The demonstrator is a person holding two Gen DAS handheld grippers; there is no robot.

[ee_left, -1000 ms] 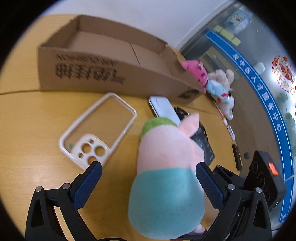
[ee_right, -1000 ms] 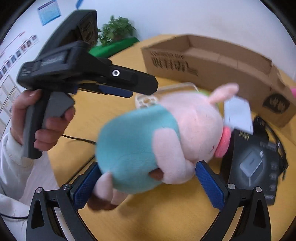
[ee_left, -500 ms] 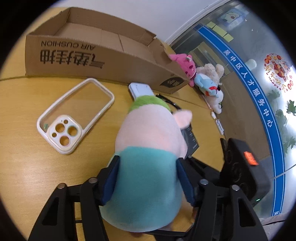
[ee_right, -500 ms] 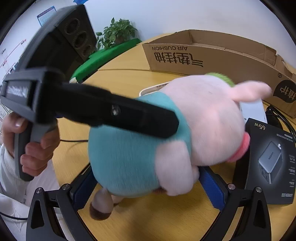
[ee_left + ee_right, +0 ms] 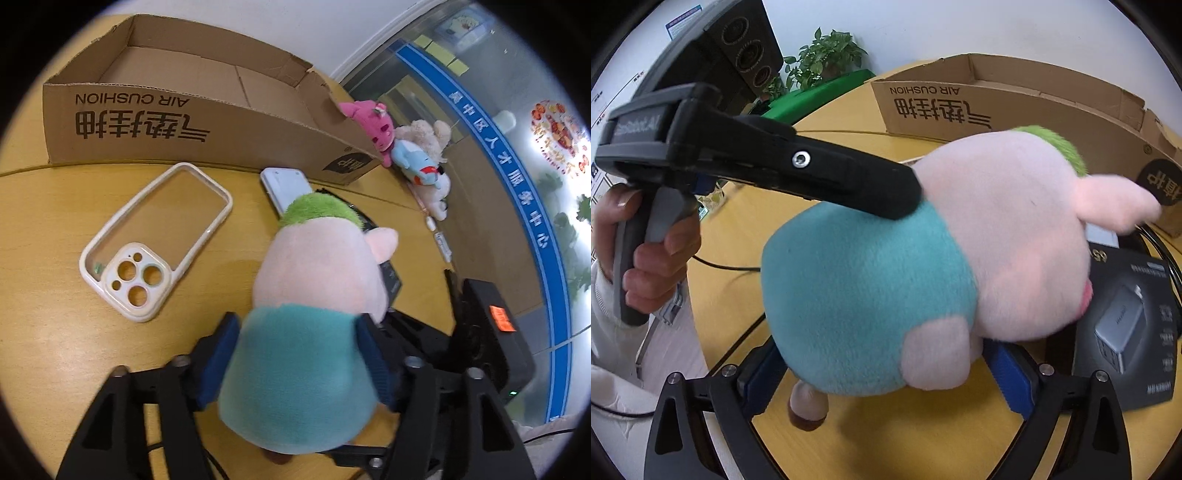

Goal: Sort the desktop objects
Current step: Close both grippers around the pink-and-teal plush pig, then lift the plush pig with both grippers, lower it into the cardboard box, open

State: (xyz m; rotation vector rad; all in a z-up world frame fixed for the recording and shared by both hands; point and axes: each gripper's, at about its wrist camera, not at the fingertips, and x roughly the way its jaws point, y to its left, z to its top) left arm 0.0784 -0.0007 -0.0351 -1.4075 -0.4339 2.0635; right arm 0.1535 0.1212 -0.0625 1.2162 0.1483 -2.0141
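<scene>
- The plush pig [image 5: 306,332] is upright above the table [image 5: 44,332], between both grippers, likely so it can be lifted toward the box [image 5: 207,122], which stands open at the far edge.
- The left gripper [image 5: 299,363] has its blue pads against the pig's teal body, one on each flank; its jaws are opening, yet the pads still look pressed into the fur.
- The right gripper [image 5: 886,373] sits under the pig's rear with its pads [image 5: 1012,376] near the fur. Whether they clamp or only cradle it cannot be told.
- The phone case [image 5: 155,240] lies flat, apart from the pig, untouched.
- The pig hides most of a white phone [image 5: 286,184] and part of the charger box [image 5: 1126,325].
- Its foot [image 5: 807,408] hangs near the table; contact is unclear.
- Other plush toys [image 5: 402,147] sit behind the box's corner, partly cut off.
</scene>
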